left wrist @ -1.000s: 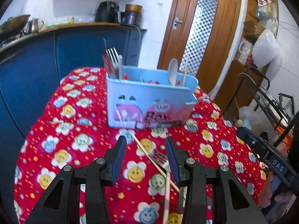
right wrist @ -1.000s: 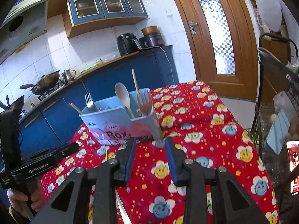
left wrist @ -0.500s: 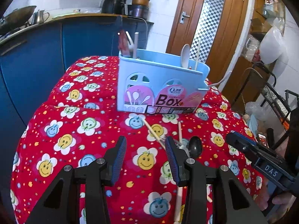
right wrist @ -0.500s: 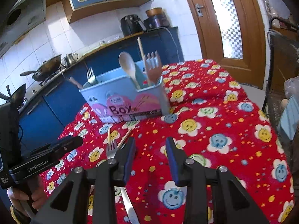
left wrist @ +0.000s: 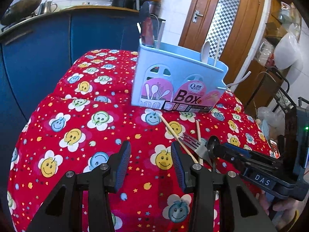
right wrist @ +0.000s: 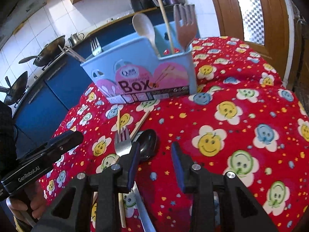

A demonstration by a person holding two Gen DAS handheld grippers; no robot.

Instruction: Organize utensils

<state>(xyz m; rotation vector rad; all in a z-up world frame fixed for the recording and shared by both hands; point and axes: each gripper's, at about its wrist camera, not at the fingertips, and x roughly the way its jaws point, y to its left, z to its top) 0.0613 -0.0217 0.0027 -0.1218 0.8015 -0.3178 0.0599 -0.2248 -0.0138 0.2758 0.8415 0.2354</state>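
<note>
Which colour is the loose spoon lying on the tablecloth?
Black spoon, clearest in the right wrist view.

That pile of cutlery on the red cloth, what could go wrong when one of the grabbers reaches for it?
The fork, black spoon and chopsticks lie crossed and touching, so the right gripper, open just above them, may catch two at once or knock one aside. The soft tablecloth could bunch under the fingers. The blue box already holds several utensils, so a new piece could snag going in.

1 box (right wrist: 143, 71), 3 forks (right wrist: 122, 145), 2 spoons (right wrist: 148, 145).
</note>
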